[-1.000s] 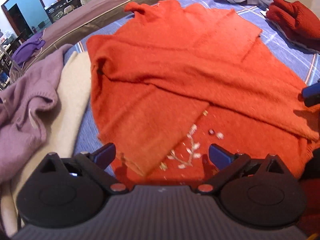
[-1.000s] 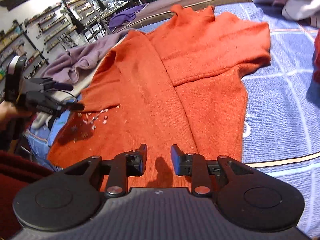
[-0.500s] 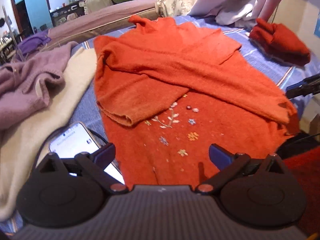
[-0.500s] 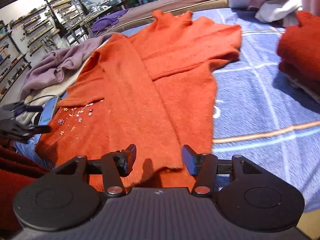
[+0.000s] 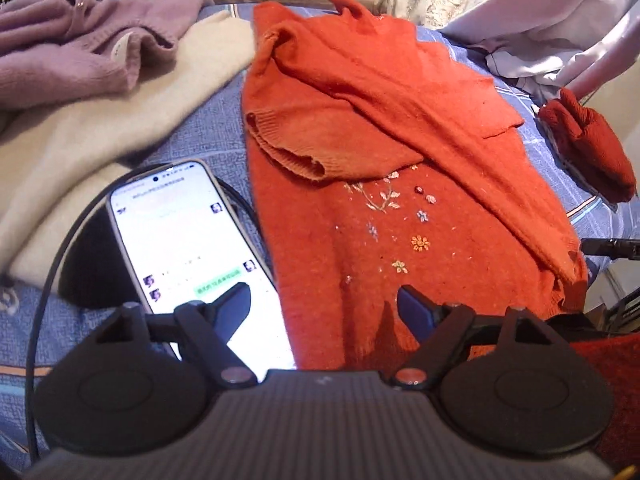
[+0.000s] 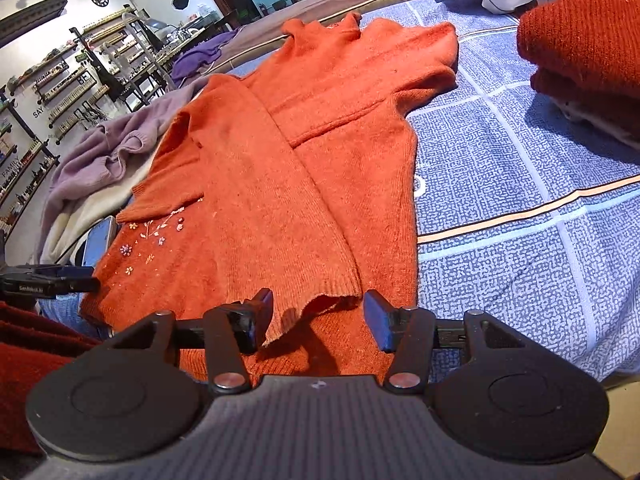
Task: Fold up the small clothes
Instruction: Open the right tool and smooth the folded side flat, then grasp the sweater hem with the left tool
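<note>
An orange knit sweater with small embroidered flowers lies flat on the blue patterned bedspread, both sleeves folded across its front. It also shows in the right wrist view. My left gripper is open and empty, just above the sweater's hem at its left corner. My right gripper is open and empty over the cuff of the long folded sleeve near the hem's right side. The left gripper's tip shows at the left edge of the right wrist view.
A lit phone with a black cable lies beside the sweater's left hem. A cream garment and a lilac sweater lie to the left. A folded dark red sweater sits on the right. White fabric is piled at the back.
Both grippers have drawn back toward the sweater's hem. The right gripper has opened wider. The left view has swung left, bringing the phone into sight.
</note>
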A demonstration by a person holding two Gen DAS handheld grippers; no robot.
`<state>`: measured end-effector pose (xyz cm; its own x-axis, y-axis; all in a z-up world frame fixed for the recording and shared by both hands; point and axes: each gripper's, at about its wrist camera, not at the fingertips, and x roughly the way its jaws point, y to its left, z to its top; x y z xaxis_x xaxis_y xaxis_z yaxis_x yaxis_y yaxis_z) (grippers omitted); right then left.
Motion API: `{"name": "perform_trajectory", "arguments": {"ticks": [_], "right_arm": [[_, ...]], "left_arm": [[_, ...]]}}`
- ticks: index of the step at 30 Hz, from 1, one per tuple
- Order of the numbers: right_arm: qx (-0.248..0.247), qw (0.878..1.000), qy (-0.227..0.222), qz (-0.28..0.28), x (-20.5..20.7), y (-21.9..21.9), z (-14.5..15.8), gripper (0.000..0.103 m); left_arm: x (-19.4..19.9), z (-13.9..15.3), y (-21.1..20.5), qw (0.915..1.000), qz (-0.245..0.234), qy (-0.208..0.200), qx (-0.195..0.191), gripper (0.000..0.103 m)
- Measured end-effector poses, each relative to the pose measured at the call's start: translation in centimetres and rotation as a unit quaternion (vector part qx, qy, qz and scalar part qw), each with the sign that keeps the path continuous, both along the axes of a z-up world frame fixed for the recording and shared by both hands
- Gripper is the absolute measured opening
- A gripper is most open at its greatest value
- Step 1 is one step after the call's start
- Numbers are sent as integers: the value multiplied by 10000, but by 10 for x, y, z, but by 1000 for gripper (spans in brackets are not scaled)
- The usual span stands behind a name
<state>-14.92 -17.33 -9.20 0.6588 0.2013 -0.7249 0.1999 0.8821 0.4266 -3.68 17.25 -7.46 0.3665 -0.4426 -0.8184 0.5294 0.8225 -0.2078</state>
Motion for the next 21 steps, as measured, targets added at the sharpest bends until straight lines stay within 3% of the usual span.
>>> {"name": "perform_trajectory", "arguments": {"ticks": [3,5,12,13,14,17,21], "right_arm": [[43,10000,65,-49,0,-2,-3,87],[127,9998,121,-76,1,-3,-6,87],[266,9993,186,-199,0,-9,-10,87],[291,9992,190,-218,-1,-10,-10,87],[309,9991,184,-225,0,-10,-11,87],[312,9991,211,-174,0,-10,-11,87],[517,9979,220,-318,-6,-17,-14,87]], "left_arm": [[0,0,-2,9999,-72,105,38,73],[-3,-2,-4,9993,-187,318,-97,59],[4,-8,-3,9981,-118,507,-328,53],[7,-8,-2,9978,-128,524,-391,44],[9,-9,-3,9978,-58,572,-322,34],[8,-9,-10,9984,-194,526,-45,32],[8,-11,-6,9985,-116,527,-85,22]]}}
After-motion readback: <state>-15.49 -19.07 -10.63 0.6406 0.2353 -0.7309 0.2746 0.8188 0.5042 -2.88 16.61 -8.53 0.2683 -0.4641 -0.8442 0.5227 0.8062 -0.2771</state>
